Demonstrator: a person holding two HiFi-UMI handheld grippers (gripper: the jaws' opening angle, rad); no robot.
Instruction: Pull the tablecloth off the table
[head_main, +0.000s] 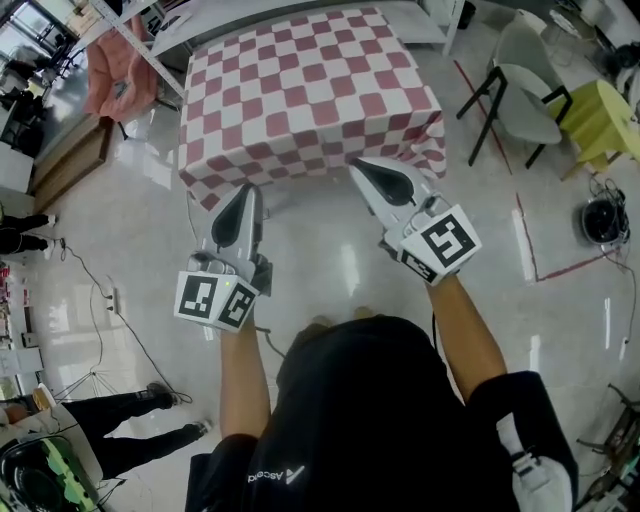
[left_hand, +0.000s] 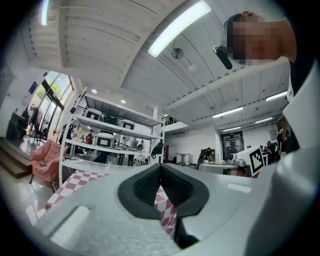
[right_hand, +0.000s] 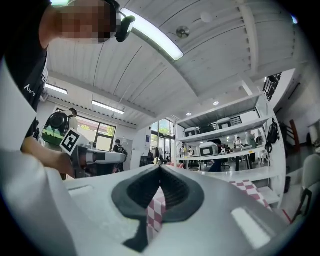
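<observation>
Two folds at the near edge of the checked tablecloth (head_main: 300, 90) are clamped: one in the closed left gripper (head_main: 246, 192), the other in the closed right gripper (head_main: 356, 166).

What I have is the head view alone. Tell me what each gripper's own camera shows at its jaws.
Observer: The left gripper has its jaws together, with a fold of the checked tablecloth pinched between them.
Operator: Now the right one.
Observer: The right gripper is the same: jaws together, with red and white cloth clamped between them and hanging below.
Operator: Report what stands beyond the cloth.
Observer: A white shelf rack with boxy appliances on it stands past the far side.
</observation>
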